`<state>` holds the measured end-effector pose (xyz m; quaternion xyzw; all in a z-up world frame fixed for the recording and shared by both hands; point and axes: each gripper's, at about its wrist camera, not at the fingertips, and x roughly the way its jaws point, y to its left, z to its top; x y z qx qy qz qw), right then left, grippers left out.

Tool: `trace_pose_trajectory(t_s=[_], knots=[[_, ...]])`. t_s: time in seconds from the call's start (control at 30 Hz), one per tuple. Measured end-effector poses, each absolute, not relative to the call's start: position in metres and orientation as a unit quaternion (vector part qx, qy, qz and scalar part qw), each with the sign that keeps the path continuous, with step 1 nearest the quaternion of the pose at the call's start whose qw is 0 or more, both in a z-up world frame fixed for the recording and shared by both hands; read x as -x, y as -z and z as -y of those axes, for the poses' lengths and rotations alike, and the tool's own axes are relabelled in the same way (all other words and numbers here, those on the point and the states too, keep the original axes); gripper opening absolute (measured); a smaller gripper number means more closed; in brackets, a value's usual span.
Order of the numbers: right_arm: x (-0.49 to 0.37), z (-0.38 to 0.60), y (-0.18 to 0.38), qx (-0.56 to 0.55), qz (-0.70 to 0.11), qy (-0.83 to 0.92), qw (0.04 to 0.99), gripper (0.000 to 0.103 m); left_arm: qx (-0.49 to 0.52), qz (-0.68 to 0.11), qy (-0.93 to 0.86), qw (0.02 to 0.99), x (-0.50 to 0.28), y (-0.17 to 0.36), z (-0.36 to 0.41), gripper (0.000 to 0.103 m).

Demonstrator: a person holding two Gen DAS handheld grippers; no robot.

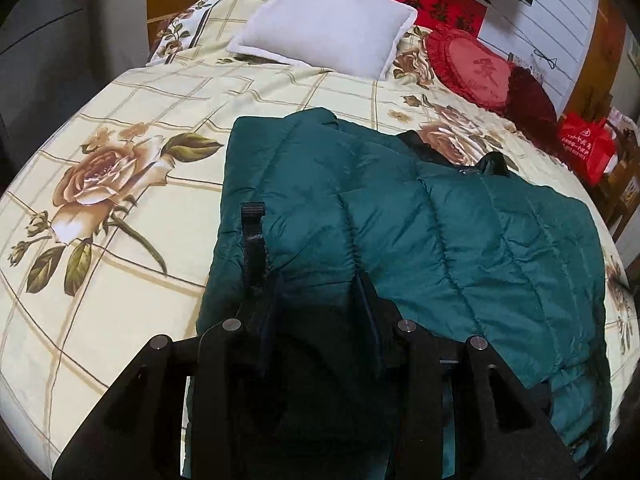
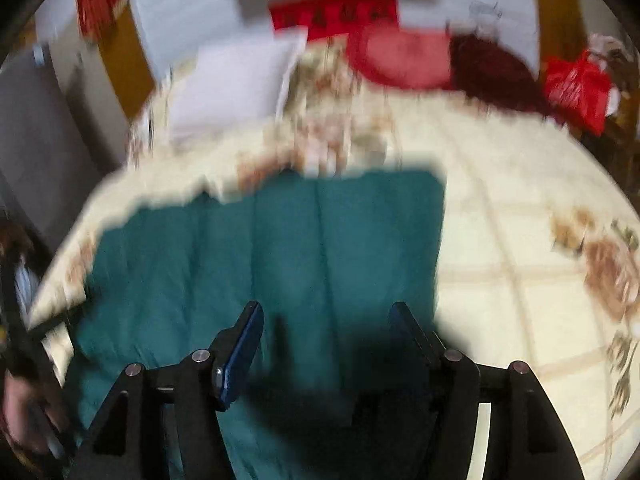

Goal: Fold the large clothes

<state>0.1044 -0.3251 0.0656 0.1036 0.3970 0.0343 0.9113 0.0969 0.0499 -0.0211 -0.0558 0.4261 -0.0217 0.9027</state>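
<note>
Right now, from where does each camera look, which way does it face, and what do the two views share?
Left wrist: sits on the left claw, facing forward and down across the bed at the green padded jacket; only its own claw shows.
Right wrist: sits on the right claw, blurred, facing forward and down over the jacket's right part; its claw and a hand at the left edge show.
Shared: jacket, bed, white pillow, red heart cushion, red bag.

Two close claw-mounted views angled down the bed point(image 1: 120, 92), sharing the green jacket point(image 1: 400, 220).
</note>
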Motion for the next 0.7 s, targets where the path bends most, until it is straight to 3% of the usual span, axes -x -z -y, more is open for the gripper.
trace_pose_trajectory(t_s=[0.23,0.43,0.67,0.7], knots=[[-0.181,0.335,-0.070,-0.120,-0.400,0.015,0.908,0.066,0.023,-0.426,0.012,0.904,-0.095,0.024,-0.044,0.036],[-0.223,0.327,-0.009,-0.101,-0.492,-0.005,0.864,0.067,0.022,-0.433,0.013,0.901,-0.097,0.027,-0.047,0.037],[-0.214,0.320,0.000,-0.068,-0.487,-0.009,0.871,0.068,0.024,-0.433,0.014,0.901,-0.096,0.028,-0.048,0.037],[-0.210,0.320,-0.006,-0.068,-0.489,-0.006,0.870,0.068,0.020,-0.433,0.005,0.901,-0.095,0.028,-0.049,0.042]])
